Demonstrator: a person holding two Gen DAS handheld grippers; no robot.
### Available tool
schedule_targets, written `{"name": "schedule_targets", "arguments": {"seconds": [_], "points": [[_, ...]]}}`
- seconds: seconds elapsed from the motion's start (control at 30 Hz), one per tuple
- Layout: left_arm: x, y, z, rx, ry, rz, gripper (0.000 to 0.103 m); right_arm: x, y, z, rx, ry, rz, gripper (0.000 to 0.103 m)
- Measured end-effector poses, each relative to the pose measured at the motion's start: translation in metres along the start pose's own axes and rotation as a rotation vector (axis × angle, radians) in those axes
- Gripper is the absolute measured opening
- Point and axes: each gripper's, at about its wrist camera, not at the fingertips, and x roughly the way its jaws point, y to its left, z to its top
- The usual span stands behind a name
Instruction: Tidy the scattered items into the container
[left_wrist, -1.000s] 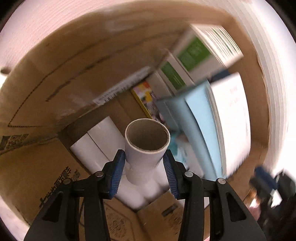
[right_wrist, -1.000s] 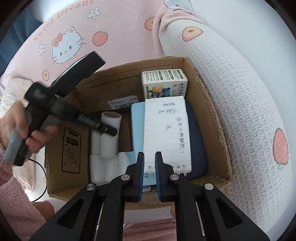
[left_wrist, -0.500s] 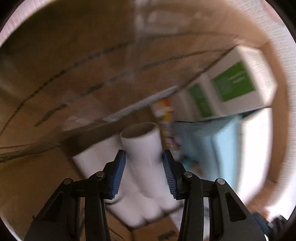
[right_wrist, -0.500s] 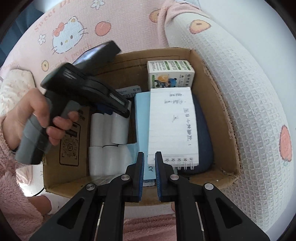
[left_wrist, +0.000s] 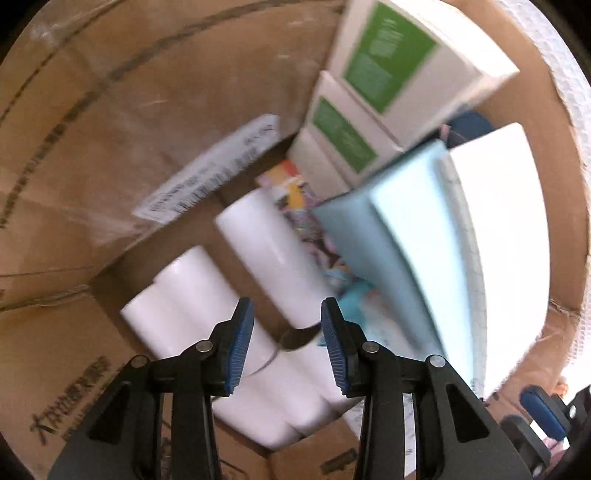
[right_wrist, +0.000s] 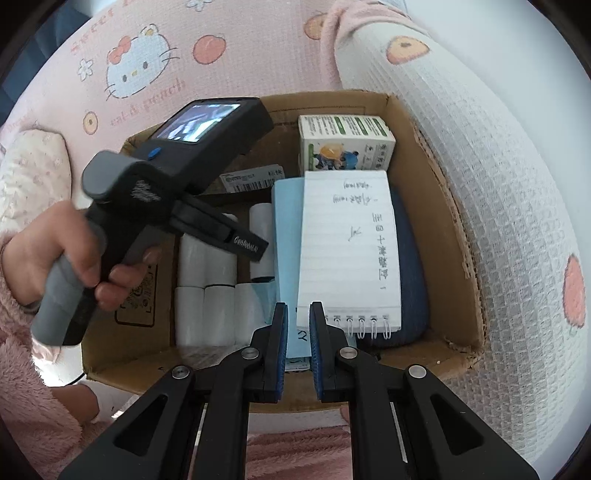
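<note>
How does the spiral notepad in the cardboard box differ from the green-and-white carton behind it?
The spiral notepad lies flat on top of the pile; the green-and-white carton stands against the far wall. The spiral notepad is thin, lined and handwritten, with wire rings along its near edge; the green-and-white carton is a thick printed box with green panels and a cartoon picture. The notepad covers more area. Both are mostly white and sit inside the cardboard box.

Both grippers have black angular arms with silver screws and ribbed blue pads (left_wrist: 240, 345). The left gripper (right_wrist: 255, 247) has a grey handle, a small screen and a blue button. The sleeve (right_wrist: 22, 387) is fluffy pink.
</note>
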Motion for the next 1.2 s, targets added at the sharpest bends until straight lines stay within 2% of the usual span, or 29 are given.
{"name": "schedule_targets", "arguments": {"seconds": [0.07, 0.13, 0.27, 0.33, 0.4, 0.5, 0.57, 0.7, 0.77, 0.87, 0.93, 0.97, 1.03, 1.13, 1.2], "points": [[0.002, -0.007, -0.003, 0.029, -0.012, 0.047, 0.041, 0.003, -0.005, -0.001, 0.014, 0.010, -0.005, 0.008], [0.003, -0.007, -0.005, 0.029, -0.022, 0.061, 0.042, 0.003, -0.008, -0.001, 0.019, 0.015, -0.008, 0.008], [0.007, -0.003, -0.016, 0.000, 0.006, -0.011, 0.043, -0.001, -0.006, 0.000, 0.000, 0.018, -0.009, 0.008], [0.008, 0.001, -0.022, -0.040, 0.027, -0.017, 0.046, -0.004, -0.003, 0.001, -0.015, 0.020, -0.009, 0.008], [-0.002, 0.004, -0.033, -0.075, -0.015, -0.009, 0.046, -0.006, 0.000, 0.002, -0.027, 0.020, -0.011, 0.008], [-0.026, 0.006, -0.049, -0.091, -0.058, -0.063, 0.046, -0.008, 0.002, -0.003, -0.054, 0.035, -0.008, 0.008], [-0.043, 0.006, -0.061, -0.092, -0.082, -0.070, 0.046, -0.006, 0.001, -0.001, -0.067, 0.051, -0.007, 0.008], [-0.082, 0.005, -0.092, -0.026, -0.208, -0.028, 0.049, -0.002, 0.005, 0.005, -0.092, 0.074, -0.006, 0.008], [-0.104, 0.009, -0.114, -0.008, -0.310, -0.015, 0.049, -0.001, 0.007, 0.008, -0.101, 0.082, 0.006, 0.008], [-0.131, 0.023, -0.140, 0.002, -0.466, -0.081, 0.049, 0.003, 0.018, 0.013, -0.124, 0.086, 0.041, 0.008], [-0.158, 0.075, -0.097, 0.012, -0.531, -0.130, 0.044, 0.008, 0.027, 0.016, -0.131, 0.086, 0.070, 0.008], [-0.159, 0.080, -0.091, 0.017, -0.557, -0.148, 0.039, 0.010, 0.030, 0.017, -0.145, 0.094, 0.080, 0.008], [-0.176, 0.121, -0.012, 0.028, -0.573, -0.168, 0.016, 0.019, 0.041, 0.022, -0.164, 0.110, 0.102, 0.008], [-0.160, 0.130, 0.003, 0.044, -0.571, -0.206, 0.009, 0.034, 0.055, 0.028, -0.181, 0.156, 0.140, 0.008], [-0.140, 0.136, 0.013, 0.038, -0.581, -0.215, 0.009, 0.046, 0.063, 0.033, -0.199, 0.182, 0.094, 0.008]]}}
